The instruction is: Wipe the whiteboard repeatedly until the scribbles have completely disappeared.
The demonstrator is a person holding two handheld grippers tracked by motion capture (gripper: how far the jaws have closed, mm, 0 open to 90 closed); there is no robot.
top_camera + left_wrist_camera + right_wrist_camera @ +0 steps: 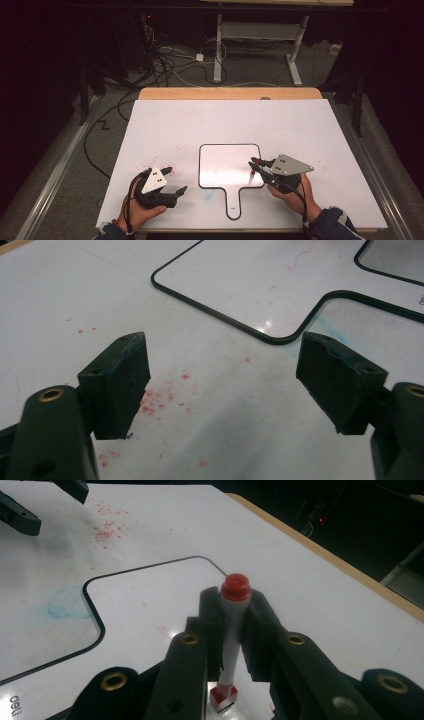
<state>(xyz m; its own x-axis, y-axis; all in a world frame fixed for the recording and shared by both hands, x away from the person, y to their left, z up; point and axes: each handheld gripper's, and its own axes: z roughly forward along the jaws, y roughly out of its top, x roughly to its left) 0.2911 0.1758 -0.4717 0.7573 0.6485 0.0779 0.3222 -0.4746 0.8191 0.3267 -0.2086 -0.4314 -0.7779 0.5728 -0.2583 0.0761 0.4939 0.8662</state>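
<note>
A small white board with a thin black rim and a short handle lies flat at the middle of the white table top; I also see the board and its rounded corner from the two gripper views. My right gripper hovers over the board's right edge, shut on a grey marker with a red cap, pinched between the jaws of the right gripper. My left gripper rests to the left of the board's handle. The left gripper is open, with bare table between its jaws.
Red specks dot the table by the left gripper, and a faint blue smudge sits beside the board's handle. A wooden edge borders the far side. Cables and a desk frame stand on the floor beyond.
</note>
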